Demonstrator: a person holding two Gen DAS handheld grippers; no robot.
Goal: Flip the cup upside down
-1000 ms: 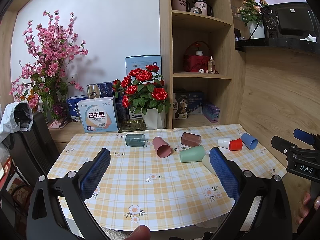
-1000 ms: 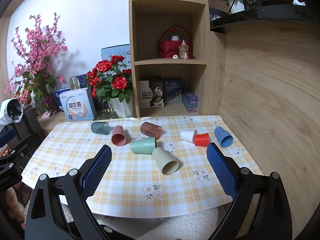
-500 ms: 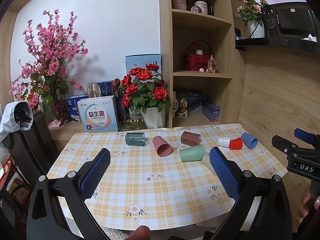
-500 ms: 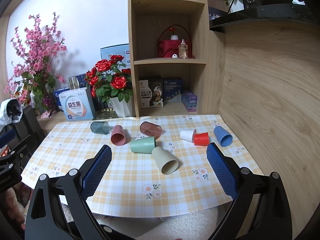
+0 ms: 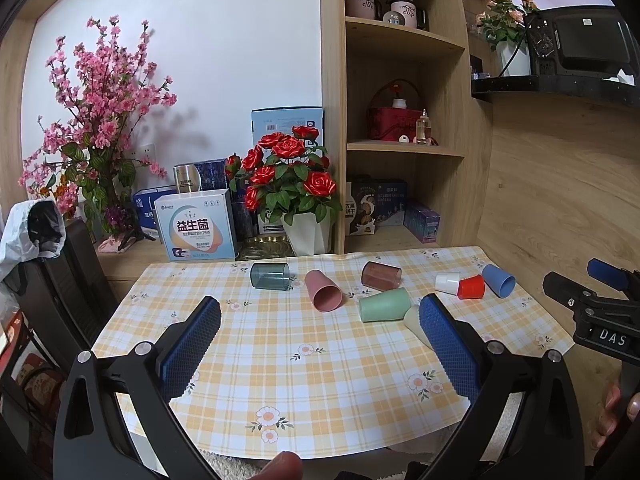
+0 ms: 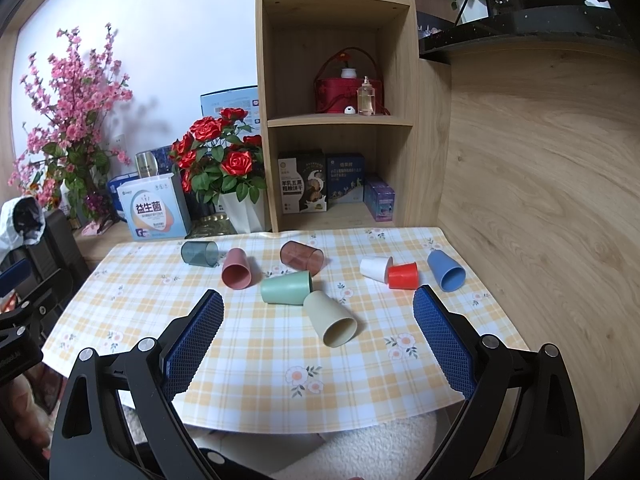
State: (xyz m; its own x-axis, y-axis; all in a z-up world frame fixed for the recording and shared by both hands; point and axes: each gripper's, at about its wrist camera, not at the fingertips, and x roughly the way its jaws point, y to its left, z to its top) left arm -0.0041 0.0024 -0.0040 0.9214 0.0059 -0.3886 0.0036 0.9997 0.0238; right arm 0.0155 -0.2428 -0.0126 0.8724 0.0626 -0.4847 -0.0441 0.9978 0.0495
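Left gripper (image 5: 320,322) fingers wide apart, empty, above table (image 5: 280,380). Right gripper (image 6: 318,310) likewise; beige cup (image 6: 331,319) on side at 12 o'clock.

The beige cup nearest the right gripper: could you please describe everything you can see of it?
The beige cup is a plain, matte, tapered tumbler, plastic by its look, without handle or markings. It lies on its side on the checked tablecloth, open mouth toward the camera and slightly right, showing an empty inside. Its narrower base points back toward the green cup, which it meets or nearly meets. No gripper touches it. In the left wrist view the left gripper's finger hides most of it.
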